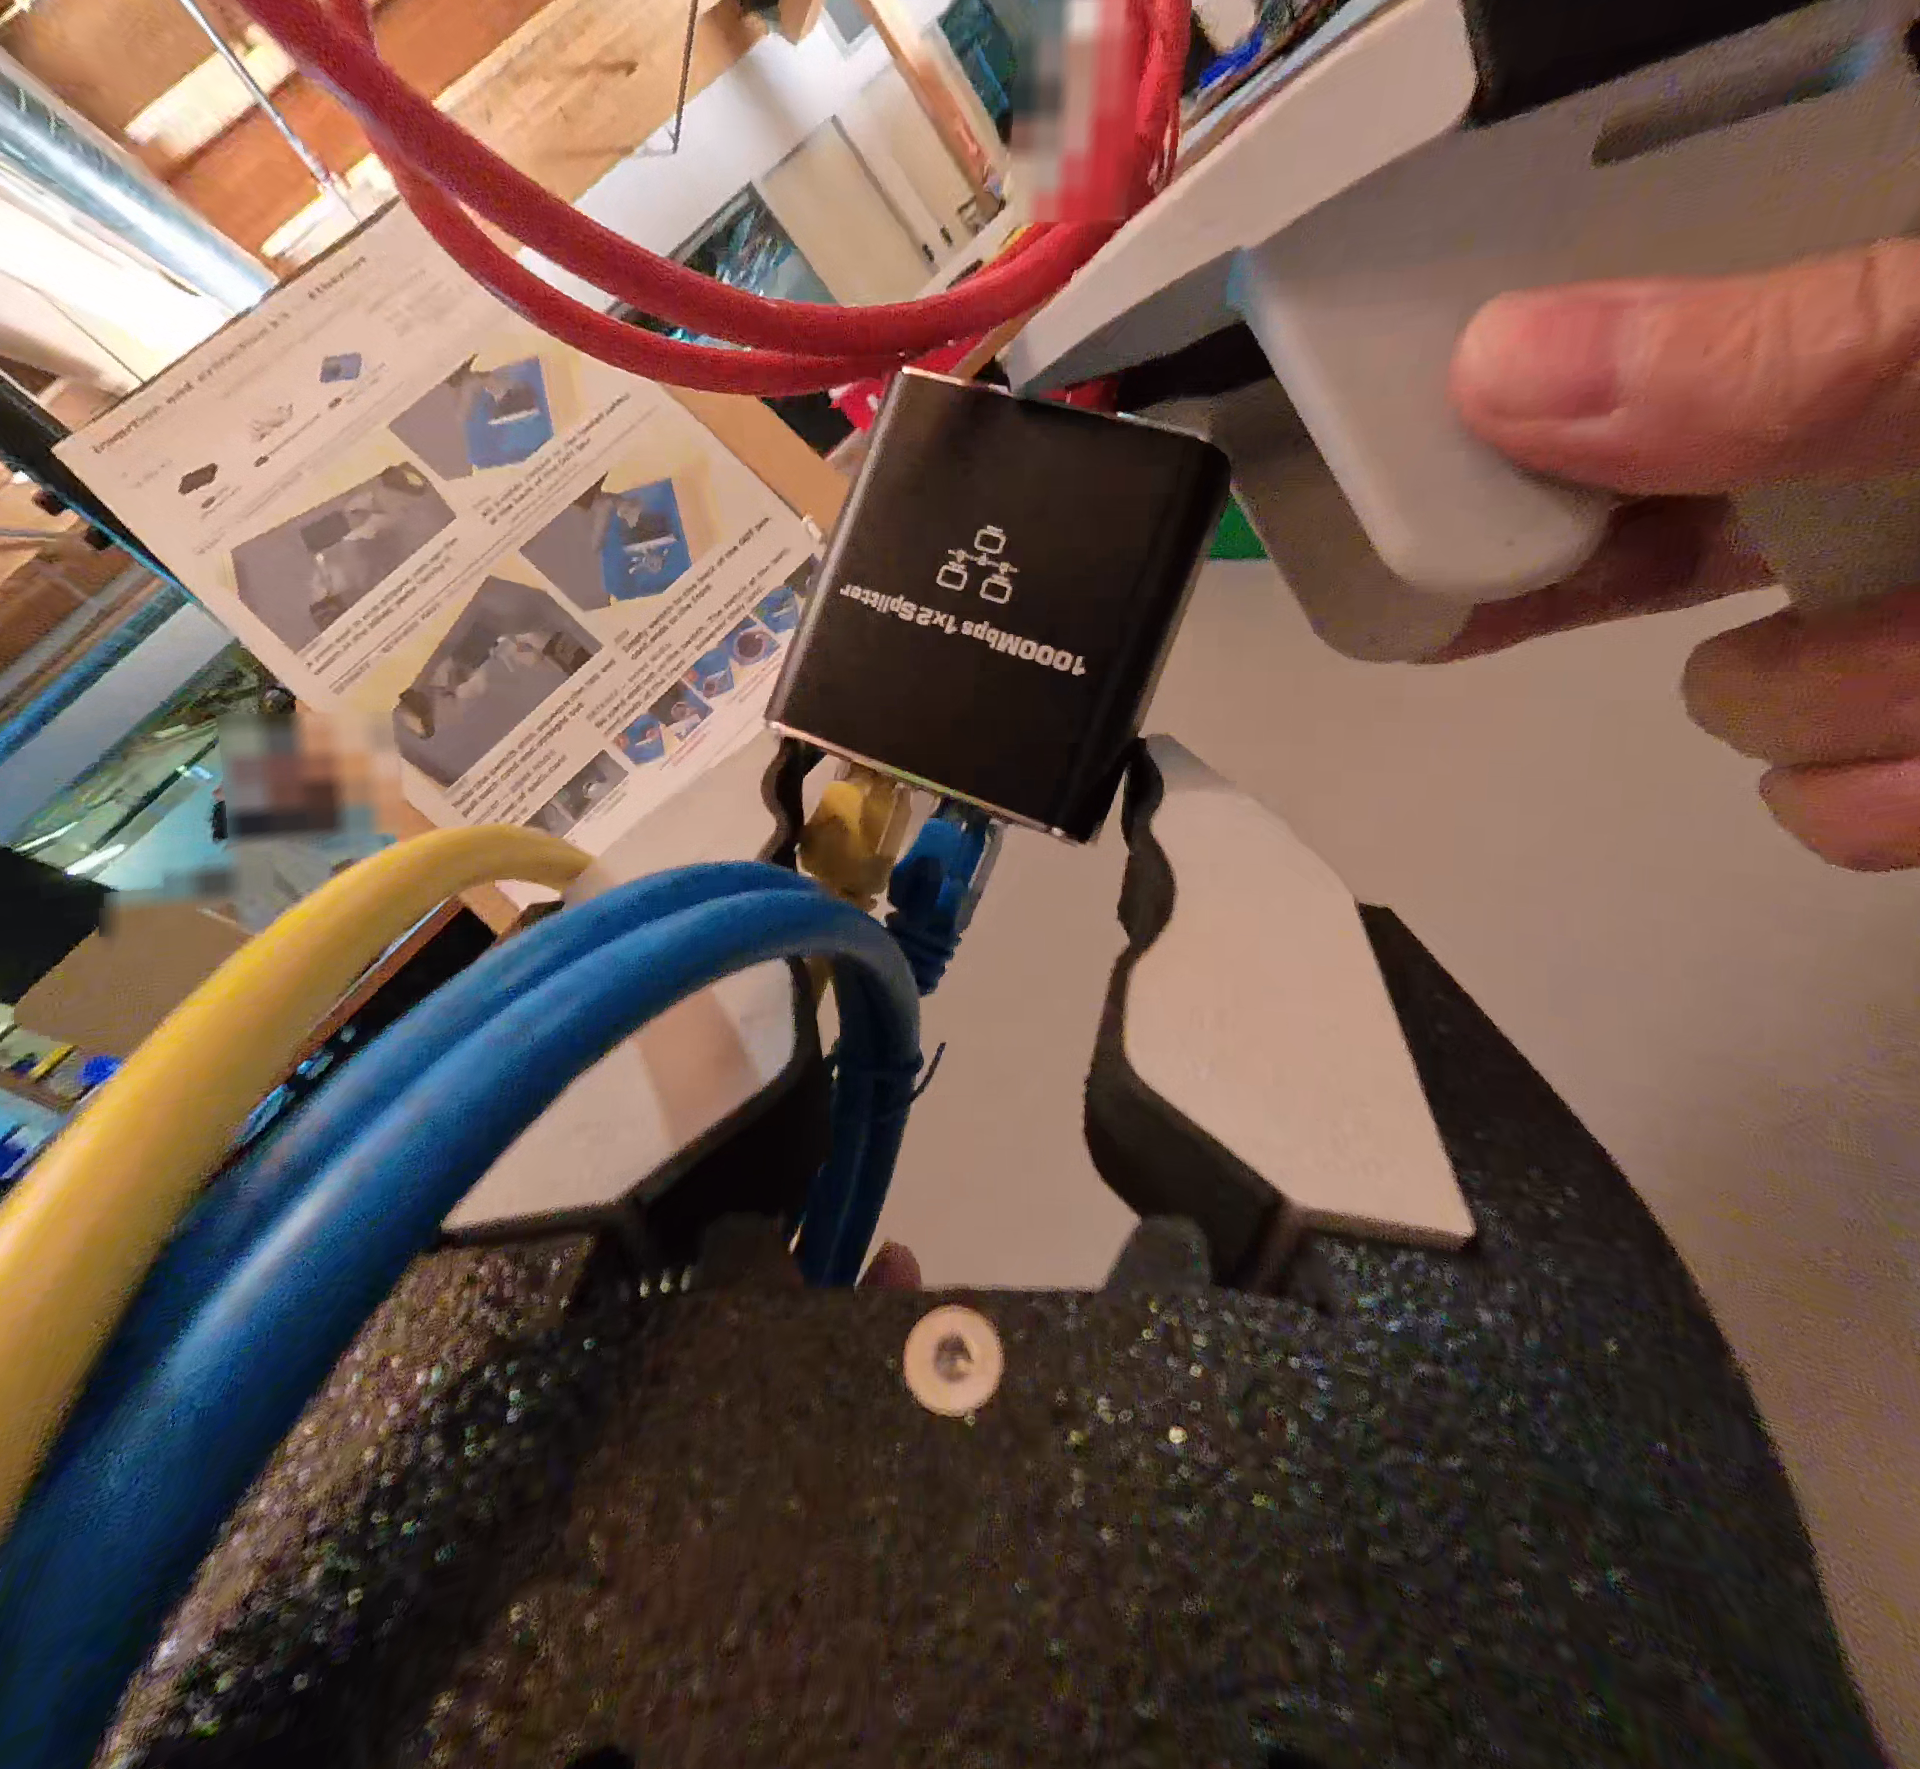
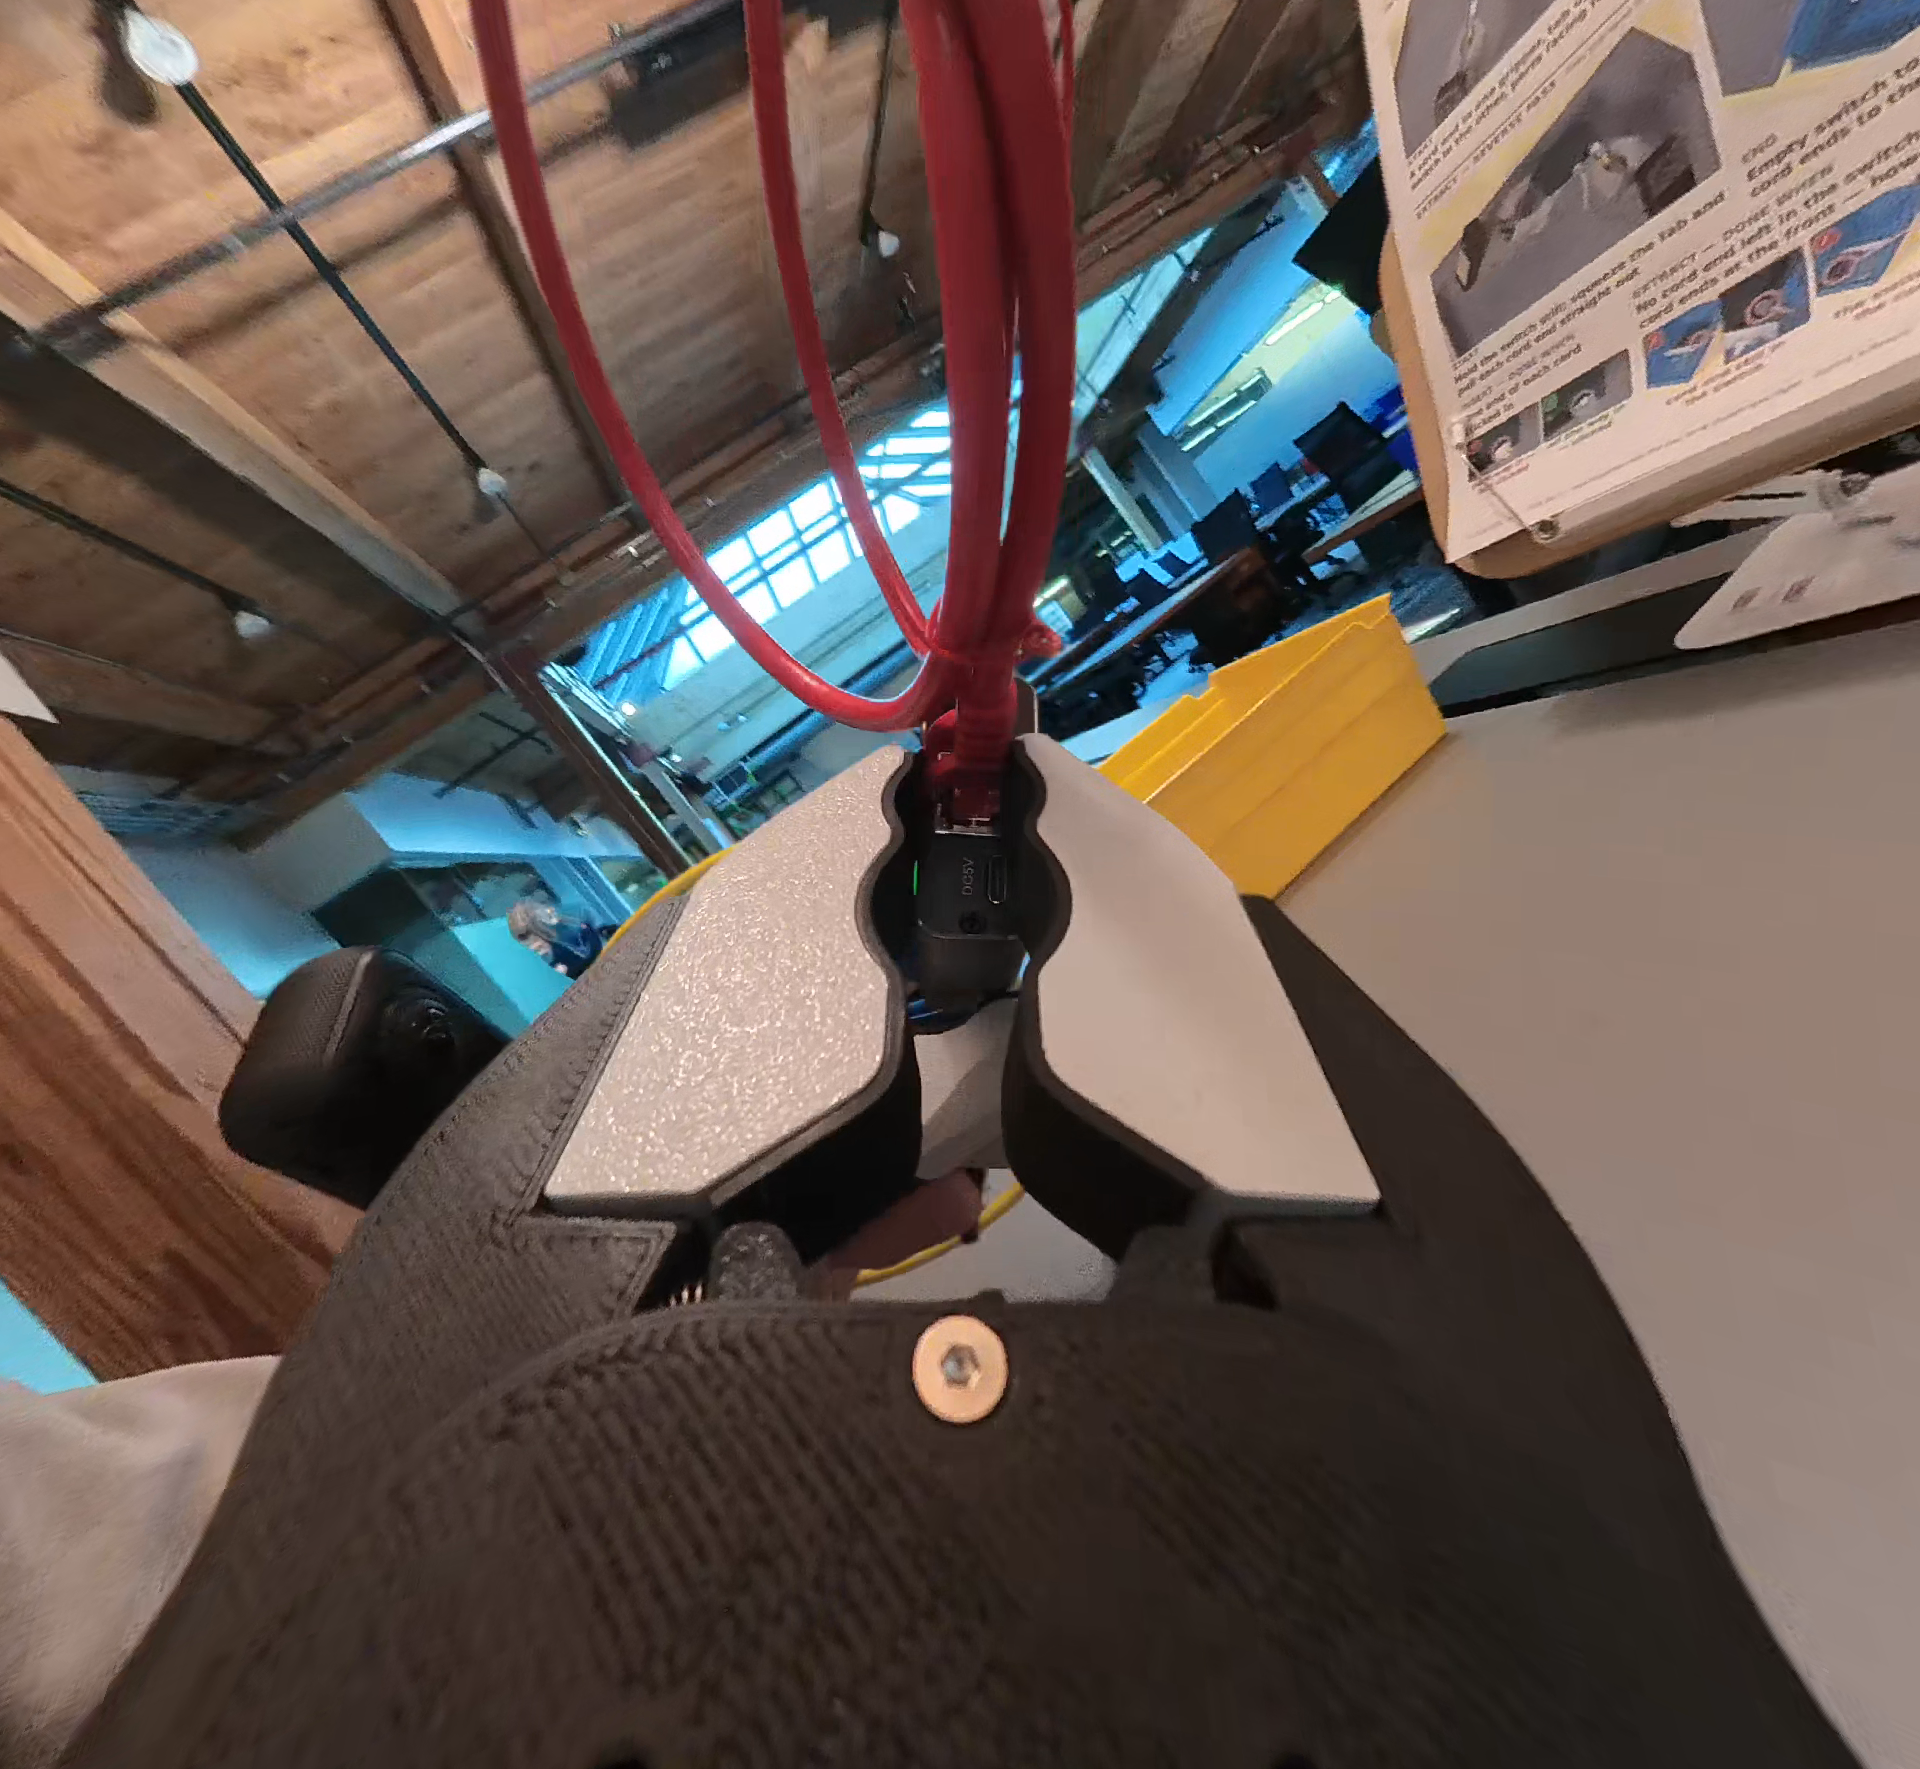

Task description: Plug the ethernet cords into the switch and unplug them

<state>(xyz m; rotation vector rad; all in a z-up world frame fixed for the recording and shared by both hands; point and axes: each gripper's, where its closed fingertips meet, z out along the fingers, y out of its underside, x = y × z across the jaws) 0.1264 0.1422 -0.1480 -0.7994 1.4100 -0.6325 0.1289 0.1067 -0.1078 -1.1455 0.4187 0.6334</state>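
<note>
Only the left wrist view shows yellow cord (image 1: pixel 847 831) and blue cord (image 1: pixel 940 878) plugged into the switch (image 1: pixel 997 602), grasped by left gripper (image 1: pixel 961 784). Right gripper (image 2: pixel 961 784) clenches the switch (image 2: pixel 971 898) beneath the red cord (image 2: pixel 977 727); yellow bin (image 2: pixel 1278 732) at right.

We noted switch (image 1: pixel 997 607) casing smooth black, satin metal; red cord (image 2: pixel 987 285) glossy plastic; gripper bodies rough, grainy black print; ceiling bare wood.

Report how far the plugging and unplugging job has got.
Plugging looks done: the yellow cord and blue cord sit in one end of the black switch, the red cord in the other. In hand: the left gripper clamps the switch, and the right gripper is closed around its red-cord end. Left: unplugging all three.
</note>
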